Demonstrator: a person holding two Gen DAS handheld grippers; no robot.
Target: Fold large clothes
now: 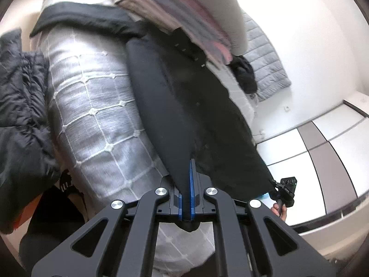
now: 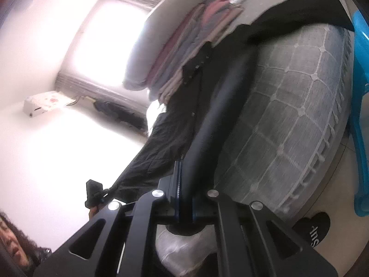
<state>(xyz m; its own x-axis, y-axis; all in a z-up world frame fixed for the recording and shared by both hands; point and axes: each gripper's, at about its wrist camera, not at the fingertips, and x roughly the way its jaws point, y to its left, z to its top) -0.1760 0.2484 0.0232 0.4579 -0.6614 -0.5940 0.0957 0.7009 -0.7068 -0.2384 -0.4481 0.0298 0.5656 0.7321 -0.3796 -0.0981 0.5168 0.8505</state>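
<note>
A long black garment [image 1: 189,97] hangs stretched over the bed's grey checked cover [image 1: 96,106]. My left gripper [image 1: 191,165] is shut on one corner of it, with the cloth pinched between the blue pads. At the far right of the same view my right gripper [image 1: 278,185] grips the other corner, a hand [image 1: 280,210] under it. In the right wrist view the right gripper [image 2: 182,164] is shut on the black garment [image 2: 219,106], which runs up across the bed cover [image 2: 288,120]. My left gripper [image 2: 103,192] holds the hem at lower left.
A stack of folded clothes [image 1: 184,11] under a pillow [image 2: 166,34] sits at the bed's far end. A black puffy jacket [image 1: 18,92] lies left, a grey quilted jacket [image 1: 265,64] right. A blue plastic chair [image 2: 359,92] stands beside the bed. A person's head [image 2: 11,242] shows at lower left.
</note>
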